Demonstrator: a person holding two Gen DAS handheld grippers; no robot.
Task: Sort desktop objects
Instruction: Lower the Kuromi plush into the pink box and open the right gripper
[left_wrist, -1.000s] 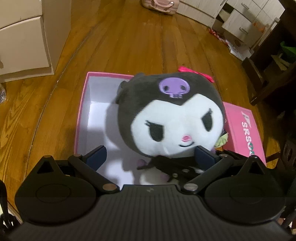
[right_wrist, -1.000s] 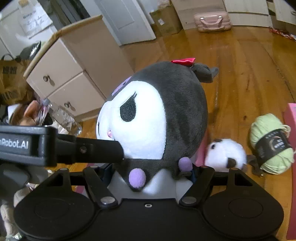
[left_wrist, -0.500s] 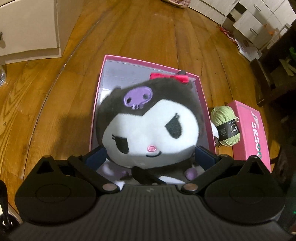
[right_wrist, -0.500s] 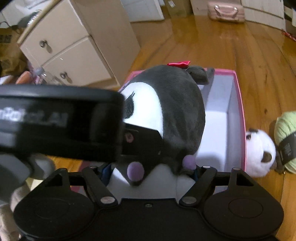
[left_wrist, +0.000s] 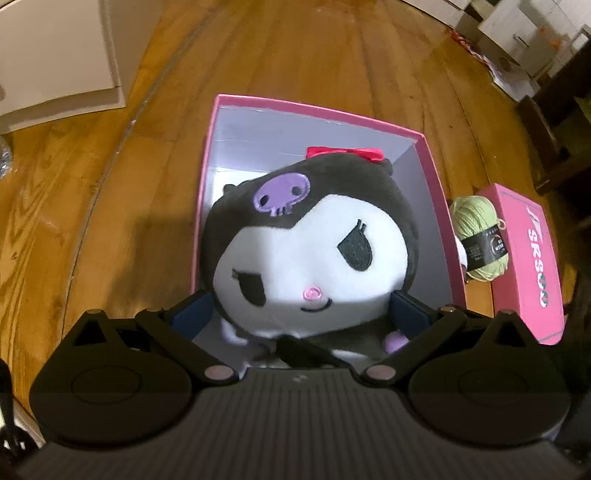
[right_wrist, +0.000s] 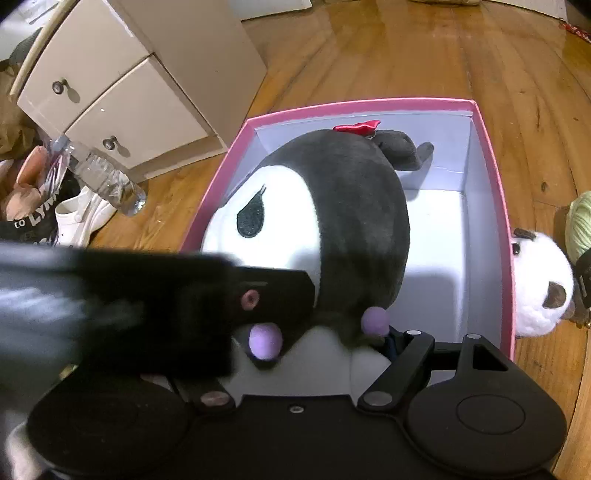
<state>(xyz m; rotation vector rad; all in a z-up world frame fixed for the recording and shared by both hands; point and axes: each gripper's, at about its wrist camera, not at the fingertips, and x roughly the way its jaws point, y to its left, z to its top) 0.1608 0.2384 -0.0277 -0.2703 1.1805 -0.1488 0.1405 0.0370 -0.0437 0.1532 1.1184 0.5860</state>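
A black-and-white plush toy (left_wrist: 314, 251) with a purple skull patch and a red bow stands upright inside the open pink box (left_wrist: 317, 107). My left gripper (left_wrist: 301, 310) is spread wide, its blue pads on either side of the toy's chin without squeezing it. In the right wrist view the plush toy (right_wrist: 351, 221) fills the near end of the pink box (right_wrist: 369, 105). My right gripper (right_wrist: 295, 343) holds the toy's pale body, one blue pad pressed against it. A finger of the left gripper (right_wrist: 273, 291) crosses in front and hides the other right pad.
A green yarn ball (left_wrist: 476, 236) and a pink lid (left_wrist: 528, 258) lie right of the box on the wooden floor. A small white plush (right_wrist: 539, 284) rests against the box's outer wall. A drawer cabinet (right_wrist: 129, 92), a plastic bottle (right_wrist: 107, 177) and shoes (right_wrist: 81, 218) sit to the left.
The plush toy has come down from above the floor into the pink box, with both grippers sinking along with it. The box walls now surround the toy.
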